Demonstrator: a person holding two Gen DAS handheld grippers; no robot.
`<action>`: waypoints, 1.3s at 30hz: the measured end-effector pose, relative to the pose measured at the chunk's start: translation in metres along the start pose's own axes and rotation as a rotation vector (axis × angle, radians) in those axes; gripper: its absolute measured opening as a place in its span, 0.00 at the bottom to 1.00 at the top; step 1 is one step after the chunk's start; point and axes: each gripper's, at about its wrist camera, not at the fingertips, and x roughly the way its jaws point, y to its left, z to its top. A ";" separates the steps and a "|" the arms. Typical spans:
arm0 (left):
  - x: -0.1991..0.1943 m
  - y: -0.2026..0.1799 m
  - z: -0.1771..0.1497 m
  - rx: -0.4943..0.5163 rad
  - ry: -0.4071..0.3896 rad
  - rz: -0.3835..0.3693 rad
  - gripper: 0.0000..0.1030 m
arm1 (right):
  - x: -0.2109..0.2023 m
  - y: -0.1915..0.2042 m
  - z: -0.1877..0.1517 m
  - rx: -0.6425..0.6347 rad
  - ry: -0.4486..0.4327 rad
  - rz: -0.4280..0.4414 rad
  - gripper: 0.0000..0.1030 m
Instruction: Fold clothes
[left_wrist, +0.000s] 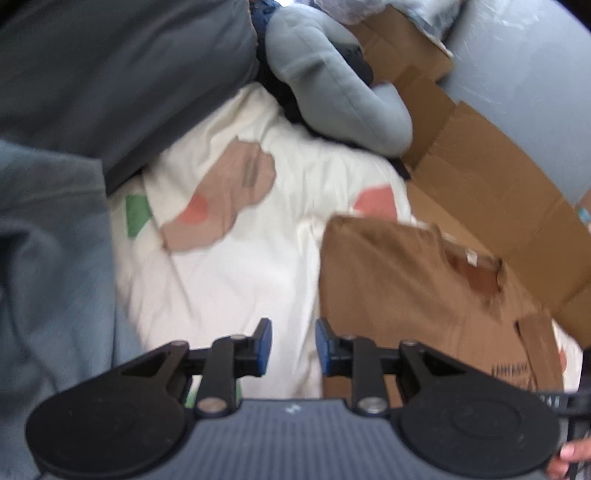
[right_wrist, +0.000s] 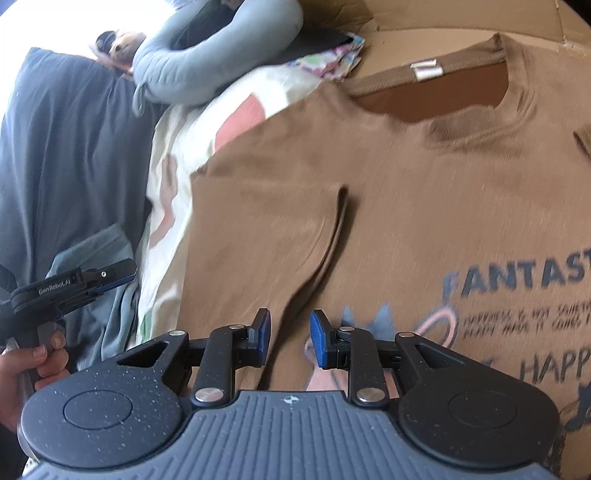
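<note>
T-shirt (right_wrist: 424, 206), brown, soft and limp, lies flat on the bed sheet (left_wrist: 236, 266), one sleeve folded in. Your right tool (right_wrist: 290, 338) hovers above its hem, your left tool (left_wrist: 293, 345) beside it; both part-open, empty. Take hem corners. Beyond the shirt: cardboard (left_wrist: 517, 192), grey pillow (left_wrist: 332, 92), crowding.

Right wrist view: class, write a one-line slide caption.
Open right hand-held gripper hovers above a brown T-shirt with one sleeve folded in.
</note>
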 end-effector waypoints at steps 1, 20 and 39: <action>-0.004 -0.001 -0.006 0.000 0.006 -0.004 0.26 | 0.000 0.001 -0.003 -0.001 0.008 0.001 0.24; -0.015 -0.038 -0.109 -0.179 0.036 -0.142 0.35 | 0.015 0.008 -0.043 0.053 0.087 0.132 0.31; 0.022 -0.035 -0.136 -0.497 -0.089 -0.365 0.45 | 0.000 0.015 -0.026 0.099 0.058 0.244 0.00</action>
